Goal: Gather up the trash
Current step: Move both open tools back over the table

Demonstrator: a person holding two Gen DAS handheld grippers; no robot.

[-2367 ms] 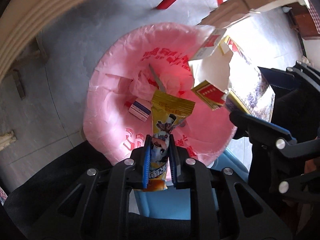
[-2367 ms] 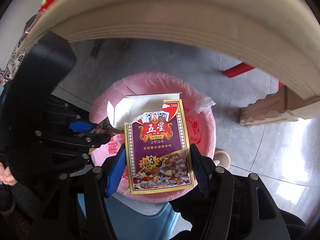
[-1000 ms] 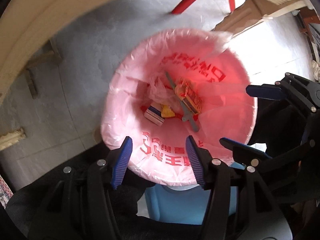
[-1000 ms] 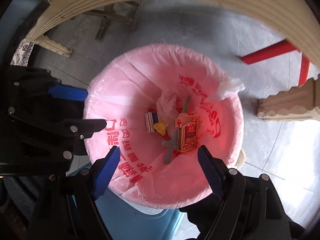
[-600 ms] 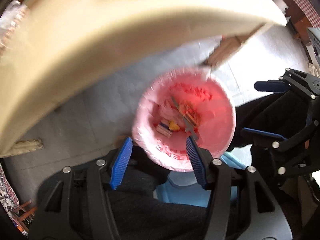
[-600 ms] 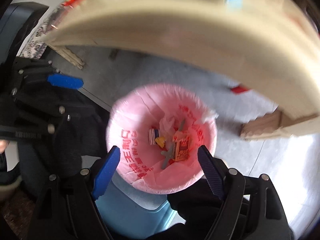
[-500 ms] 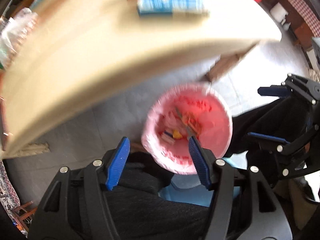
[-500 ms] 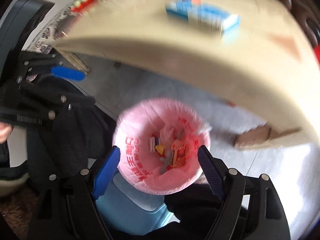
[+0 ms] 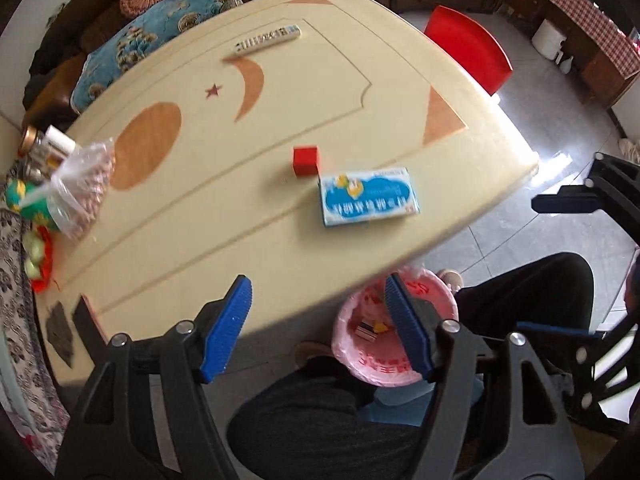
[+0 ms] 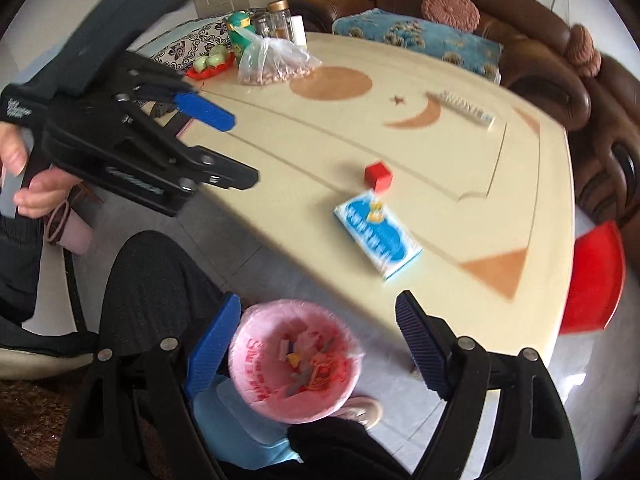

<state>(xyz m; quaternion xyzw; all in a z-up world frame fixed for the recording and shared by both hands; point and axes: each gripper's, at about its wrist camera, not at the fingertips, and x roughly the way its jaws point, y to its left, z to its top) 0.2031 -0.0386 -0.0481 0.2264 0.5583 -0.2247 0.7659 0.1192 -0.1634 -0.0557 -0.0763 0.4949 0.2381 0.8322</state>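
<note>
Over at the far left edge of the worktop (image 9: pixel 192 184) sits a clear plastic bag of something pinkish (image 9: pixel 86 188), with jars and a green item crowded behind it, too blurred to name. Moving in, the left claw (image 9: pixel 316 324) hangs above the near edge of the worktop, jaws spread wide and nothing between the blue pads. Mid-worktop there's a small red cube (image 9: pixel 305 160), and just beside it to the right, possibly touching at a corner, a blue-and-white carton (image 9: pixel 368 196) lying flat close to the near right edge; its print can't be read. A white remote control (image 9: pixel 267 39) lies up at the far edge. Down on the floor by the person's knees, the pink-lined trash bin (image 10: pixel 296 364) already holds a few scraps, including a small box and a grey strip; the worktop edge cuts off part of it in the left view. The right claw (image 10: pixel 316 344) hovers right over that bin, also gaping wide and empty. So we look to be between pickups: both claws free, and the carton and cube seem the likely next trash. That calls for a reach out over the near right edge, jaws set across the carton's narrow side, since it lies flat and may slide. Whether the carton is empty can't be told.
</note>
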